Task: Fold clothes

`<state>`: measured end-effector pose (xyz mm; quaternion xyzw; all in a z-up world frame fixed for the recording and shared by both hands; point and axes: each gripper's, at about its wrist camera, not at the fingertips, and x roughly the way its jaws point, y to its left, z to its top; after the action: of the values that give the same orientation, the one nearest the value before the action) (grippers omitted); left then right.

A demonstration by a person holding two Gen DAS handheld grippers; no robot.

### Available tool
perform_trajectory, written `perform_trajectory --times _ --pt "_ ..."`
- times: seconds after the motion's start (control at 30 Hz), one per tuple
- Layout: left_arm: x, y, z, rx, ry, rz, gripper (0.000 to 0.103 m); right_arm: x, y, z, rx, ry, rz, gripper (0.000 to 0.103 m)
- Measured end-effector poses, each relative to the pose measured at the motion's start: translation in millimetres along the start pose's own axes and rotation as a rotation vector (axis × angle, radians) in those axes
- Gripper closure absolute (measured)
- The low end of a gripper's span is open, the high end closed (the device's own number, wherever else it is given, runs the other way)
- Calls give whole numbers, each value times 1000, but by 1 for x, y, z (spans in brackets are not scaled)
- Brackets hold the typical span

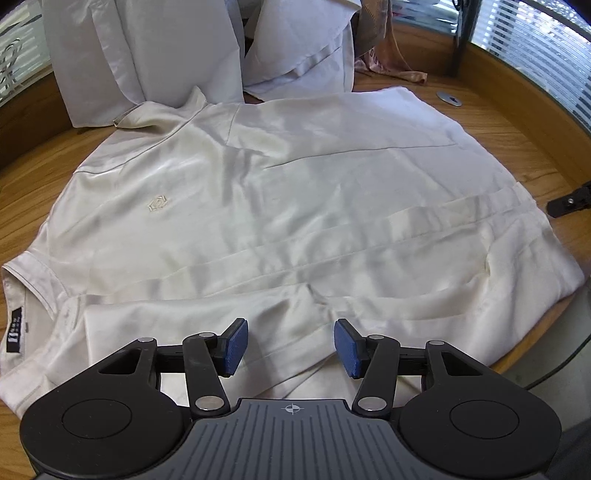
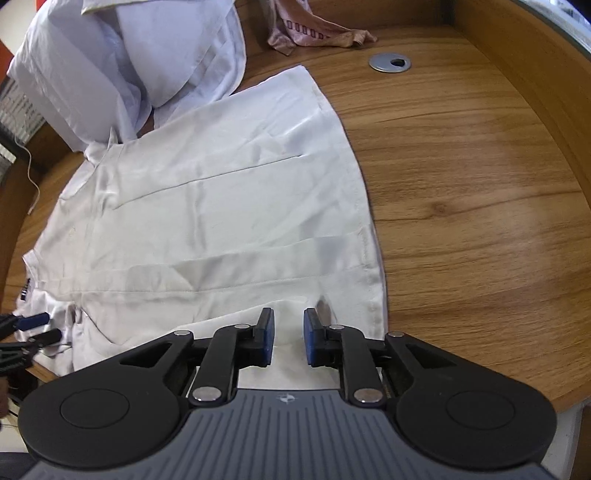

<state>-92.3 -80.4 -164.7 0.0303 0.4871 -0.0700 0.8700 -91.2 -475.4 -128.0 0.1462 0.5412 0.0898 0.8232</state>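
A white polo shirt (image 1: 295, 184) lies spread on the wooden table (image 2: 480, 192), its collar and black label (image 1: 14, 336) at the left. A sleeve and both long sides are folded in over the body. My left gripper (image 1: 291, 347) hovers open over the near folded edge, with only cloth beneath its blue pads (image 1: 234, 349). In the right wrist view the shirt (image 2: 221, 206) runs from the collar at the left to the hem at the right. My right gripper (image 2: 289, 338) stands narrowly open above the near hem corner, its pads apart and gripping nothing. My left gripper (image 2: 42, 328) shows at the far left by the collar.
A pile of white clothes (image 1: 147, 55) (image 2: 129, 62) sits at the back, touching the shirt. A pink patterned cloth (image 2: 314, 33) lies beyond it. A metal cable grommet (image 2: 389, 62) is set in the tabletop. A black piece of hardware (image 1: 570, 201) shows at the right edge.
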Motion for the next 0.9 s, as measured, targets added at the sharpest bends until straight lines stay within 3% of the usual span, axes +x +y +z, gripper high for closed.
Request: perform_trajectory --times 0.3,0.53,0.57,0.6,0.63,0.67,0.7,0.77,0.8,0.83,0.9 --pt "8 -16 -8 -25 1 75 48 3 -2 -23 -156 18 -29 70" --pt "9 -23 -3 27 20 80 48 26 18 -26 -353 47 -110 70" --pt "10 -24 -1 38 24 74 48 27 19 -26 -352 46 -107 74" --pt "11 -25 1 51 26 73 47 28 19 -25 -349 45 -102 91" --pt "13 -26 2 66 28 78 47 28 20 -24 -345 43 -98 100" --pt "14 -27 3 81 29 82 48 27 20 -24 -341 34 -93 100" --pt "16 -27 4 91 32 89 50 24 22 -25 -341 24 -92 100" --pt "19 -24 7 101 37 105 70 18 24 -26 -341 3 -91 100" --pt "19 -22 9 104 36 100 88 12 24 -27 -327 -15 -95 100" --pt "17 -19 10 111 28 93 95 7 24 -29 -309 -34 -100 100" --pt "11 -13 14 128 3 89 98 -6 23 -32 -265 -75 -107 100"
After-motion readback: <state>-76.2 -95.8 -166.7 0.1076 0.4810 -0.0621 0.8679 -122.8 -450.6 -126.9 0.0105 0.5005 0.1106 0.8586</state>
